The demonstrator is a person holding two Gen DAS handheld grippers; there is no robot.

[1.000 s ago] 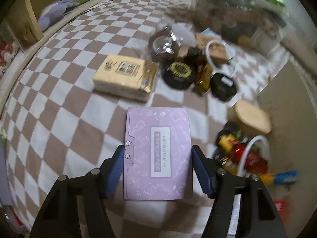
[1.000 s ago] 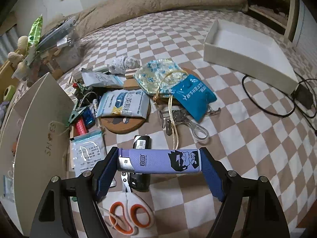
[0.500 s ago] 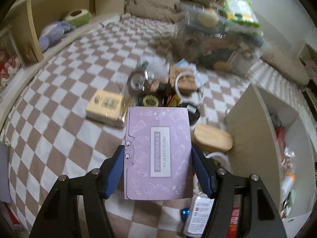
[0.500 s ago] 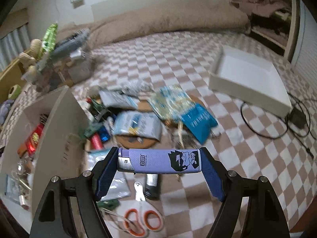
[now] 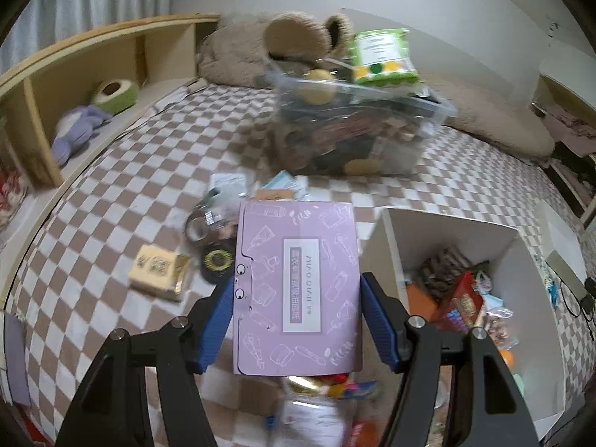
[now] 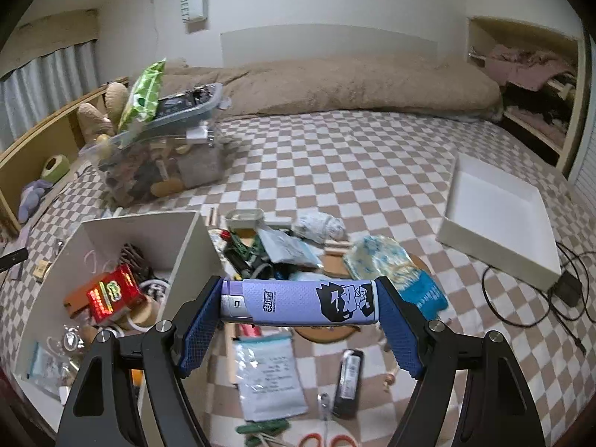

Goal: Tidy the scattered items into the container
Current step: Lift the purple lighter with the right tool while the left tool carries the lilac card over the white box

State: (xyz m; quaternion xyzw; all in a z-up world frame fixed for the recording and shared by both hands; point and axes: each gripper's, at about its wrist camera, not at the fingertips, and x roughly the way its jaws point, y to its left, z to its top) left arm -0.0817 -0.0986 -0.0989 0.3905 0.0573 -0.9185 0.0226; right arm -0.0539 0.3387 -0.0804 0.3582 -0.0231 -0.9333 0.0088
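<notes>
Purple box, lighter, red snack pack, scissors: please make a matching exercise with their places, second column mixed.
1. purple box
2. purple lighter
3. red snack pack
4. orange-handled scissors

a. lying on the checkered bedcover
b. held by the right gripper
c. inside the white container
d. held by the left gripper

Pairs: 1-d, 2-b, 3-c, 4-a

You have a bed with a brown-and-white checked cover (image 6: pixel 335 156) under everything; on it sit the open white box (image 6: pixel 186 246), a shallow white tray (image 6: pixel 499 223), a clear plastic bin (image 5: pixel 354 126), a yellow packet (image 5: pixel 158 272), scissors (image 6: pixel 324 439) and a black cable (image 6: pixel 521 298).
</notes>
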